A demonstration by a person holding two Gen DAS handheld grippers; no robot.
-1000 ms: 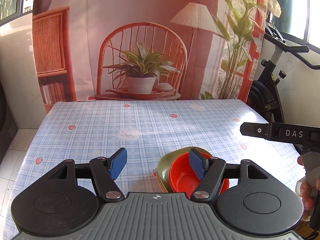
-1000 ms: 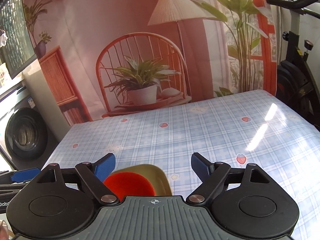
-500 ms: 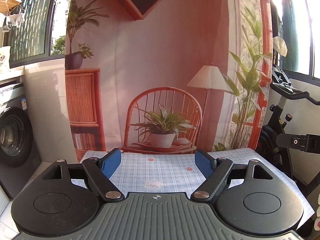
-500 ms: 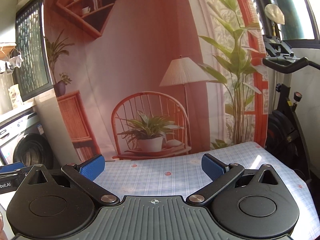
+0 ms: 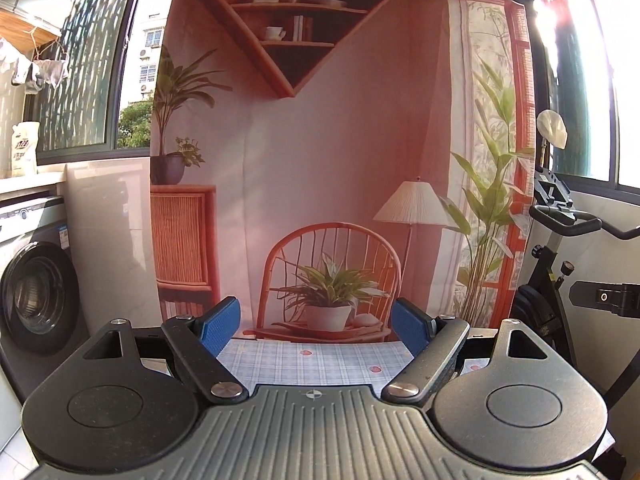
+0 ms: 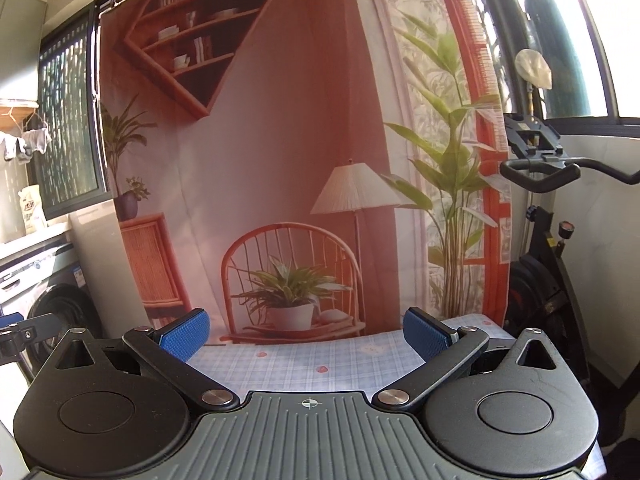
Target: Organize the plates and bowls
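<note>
My right gripper [image 6: 307, 330] points level across the table [image 6: 320, 356], its blue-padded fingers [image 6: 185, 332] spread wide with nothing between them. Past them lies a strip of blue plaid tablecloth dotted with small strawberries. Behind the table hangs a printed backdrop [image 6: 280, 140] showing a rattan chair, a potted plant, a floor lamp and a diamond-shaped shelf. An exercise bike [image 6: 548, 240] stands at the right beside the window, and a washing machine [image 6: 64, 304] sits at the far left. The tip of my left gripper [image 6: 16, 330] pokes in at the left edge.
</note>
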